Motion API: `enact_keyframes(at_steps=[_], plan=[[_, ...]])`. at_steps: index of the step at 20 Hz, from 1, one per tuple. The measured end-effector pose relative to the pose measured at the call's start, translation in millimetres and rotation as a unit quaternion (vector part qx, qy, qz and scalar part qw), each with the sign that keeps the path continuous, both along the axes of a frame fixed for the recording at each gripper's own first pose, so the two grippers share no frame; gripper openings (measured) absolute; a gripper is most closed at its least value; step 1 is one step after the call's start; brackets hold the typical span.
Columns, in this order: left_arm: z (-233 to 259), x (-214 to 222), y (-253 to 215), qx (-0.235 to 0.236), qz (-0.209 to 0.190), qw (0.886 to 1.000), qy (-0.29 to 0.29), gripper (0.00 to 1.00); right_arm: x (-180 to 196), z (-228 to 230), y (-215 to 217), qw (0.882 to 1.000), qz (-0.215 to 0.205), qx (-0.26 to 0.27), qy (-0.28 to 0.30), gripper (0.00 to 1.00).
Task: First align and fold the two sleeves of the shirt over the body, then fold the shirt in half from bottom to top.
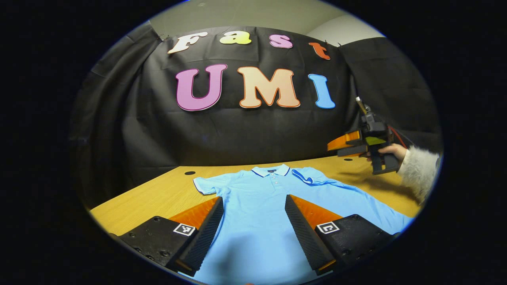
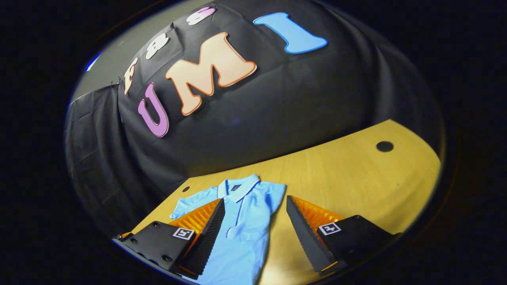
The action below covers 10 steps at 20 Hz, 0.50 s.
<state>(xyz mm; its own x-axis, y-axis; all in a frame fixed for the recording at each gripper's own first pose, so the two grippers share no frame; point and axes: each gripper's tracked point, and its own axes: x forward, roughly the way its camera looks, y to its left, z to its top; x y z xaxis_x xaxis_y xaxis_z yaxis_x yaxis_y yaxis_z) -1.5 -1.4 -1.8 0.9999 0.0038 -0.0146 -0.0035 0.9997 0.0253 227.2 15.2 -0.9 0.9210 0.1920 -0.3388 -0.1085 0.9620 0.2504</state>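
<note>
Shirt (image 1: 257, 206) lies flat on table (image 1: 158, 194), collar toward wall.

Shirt (image 1: 253, 213) smooth matt cloth; table (image 2: 348, 178) smooth light wood.

Blue polo shirt (image 1: 257, 206) flat, one sleeve (image 1: 307, 176) folded in.

wooden table (image 1: 158, 198) with a pale yellow-brown top, small round dark hole (image 1: 189, 173) in it near the back edge, another hole (image 2: 384, 146) toward the far corner, black cloth wall (image 1: 237, 134) hanging creased behind the table, grey room wall (image 1: 269, 14) above the cloth
</note>
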Motion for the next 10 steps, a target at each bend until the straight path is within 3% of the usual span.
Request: enact_keyframes(at_steps=[5,10], plan=[[3.7,-1.9,-10.3,0.037,-0.008,0.999,-0.005,0.95,-53.0,57.5,-74.3,0.997,-0.073,-0.009,-0.035,0.98],[12.7,-0.3,-12.7,0.017,-0.018,1.0,-0.018,0.94,-112.5,88.8,-163.5,0.988,-0.141,0.002,-0.062,0.97]])
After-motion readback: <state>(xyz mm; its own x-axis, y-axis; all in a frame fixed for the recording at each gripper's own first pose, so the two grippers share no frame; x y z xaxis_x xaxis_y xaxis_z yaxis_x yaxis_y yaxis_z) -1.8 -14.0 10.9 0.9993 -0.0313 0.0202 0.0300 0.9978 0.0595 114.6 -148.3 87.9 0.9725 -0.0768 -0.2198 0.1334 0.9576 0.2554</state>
